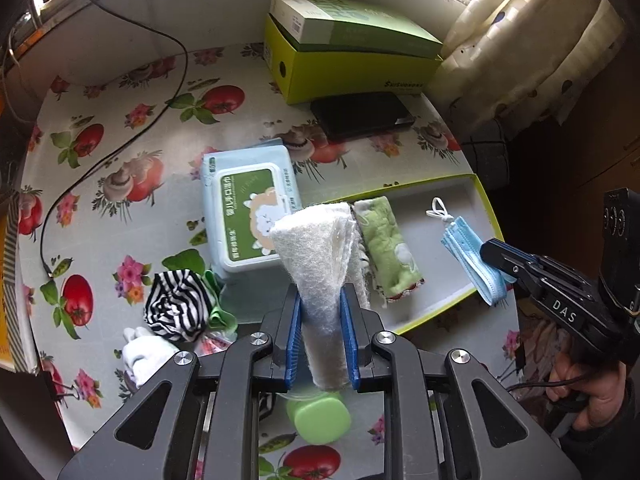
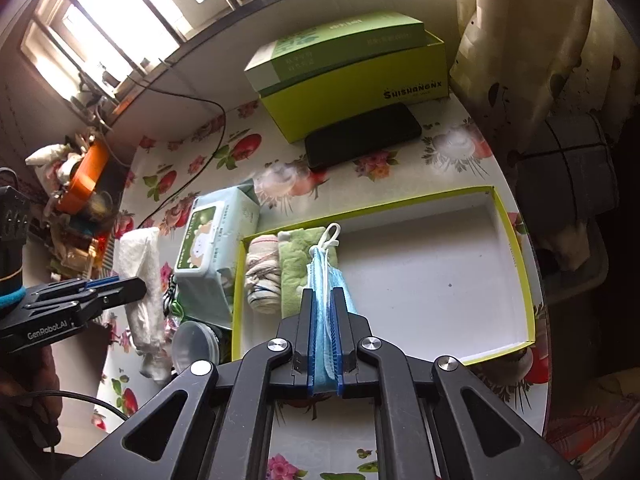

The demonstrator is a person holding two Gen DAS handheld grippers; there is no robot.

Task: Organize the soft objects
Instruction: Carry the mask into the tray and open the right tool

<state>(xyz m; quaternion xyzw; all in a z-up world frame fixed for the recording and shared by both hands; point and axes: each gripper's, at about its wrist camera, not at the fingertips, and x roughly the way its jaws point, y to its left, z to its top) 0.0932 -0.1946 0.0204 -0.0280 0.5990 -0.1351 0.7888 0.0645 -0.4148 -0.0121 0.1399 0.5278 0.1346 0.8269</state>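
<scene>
Over the shallow yellow-rimmed tray [image 2: 516,256], right gripper [image 2: 324,344] is clamped tight on a folded blue face mask [image 2: 326,280], pleated and limp, probably next in the row beside the green plush roll [image 2: 294,276]. Left gripper [image 1: 320,336] pinches a fuzzy white cloth [image 1: 316,248] (folded, stiff-ish), held above the table beside the tray.

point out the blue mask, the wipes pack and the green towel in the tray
mask [image 2: 322,304], right wrist view, folded body just above the claw
wipes pack [image 1: 246,216], left wrist view, green lid label
green towel [image 1: 390,248], left wrist view, middle of the roll
</scene>
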